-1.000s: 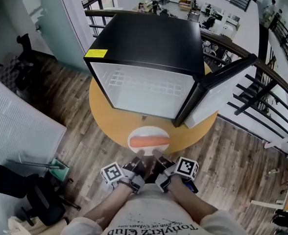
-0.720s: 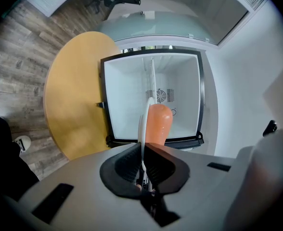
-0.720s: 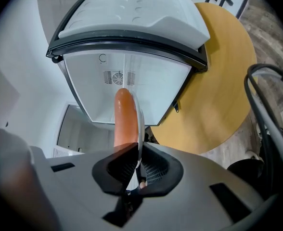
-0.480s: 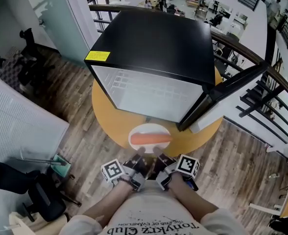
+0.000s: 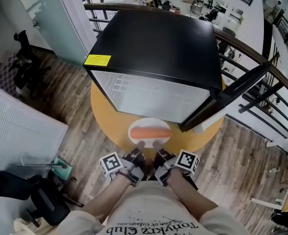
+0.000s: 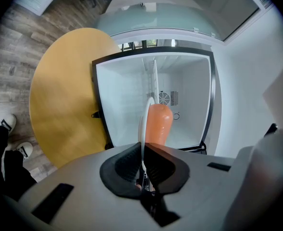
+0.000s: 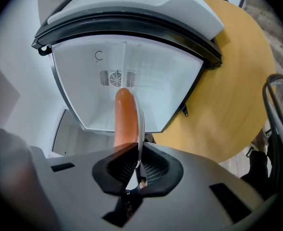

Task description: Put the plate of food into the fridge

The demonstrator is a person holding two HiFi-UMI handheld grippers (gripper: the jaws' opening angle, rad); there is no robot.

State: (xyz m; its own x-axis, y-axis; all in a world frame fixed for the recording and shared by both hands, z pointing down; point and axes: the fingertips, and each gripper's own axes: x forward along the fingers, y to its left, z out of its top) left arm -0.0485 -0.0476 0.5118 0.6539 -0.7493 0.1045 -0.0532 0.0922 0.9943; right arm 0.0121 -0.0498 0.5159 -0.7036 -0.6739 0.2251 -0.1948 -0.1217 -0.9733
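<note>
— What is shown in the head view?
— The plate (image 5: 150,131), with a sausage (image 5: 150,132) laid across it, is held over the round table (image 5: 107,116), just in front of the open fridge (image 5: 158,43). Its near rim is pinched by the left gripper (image 5: 140,144) and the right gripper (image 5: 156,144), which are set side by side. The door (image 5: 234,94) is swung out to the right.
— And in the left gripper view?
— The jaws are seen closed on the thin white rim. The sausage lies just beyond them, and the white cavity is straight ahead. The plate is not yet inside.
— And in the right gripper view?
— The same is seen mirrored: the jaws are clamped on the rim, and the back wall with its fan grille is ahead.
— How is the step done well?
— Both grips are probably best held firm and level with each other, since the sausage may roll if the plate is tipped. The plate should be carried straight in, clear of the wire shelf (image 5: 120,85) and the door edge. It should be lowered flat before the rim is released.
</note>
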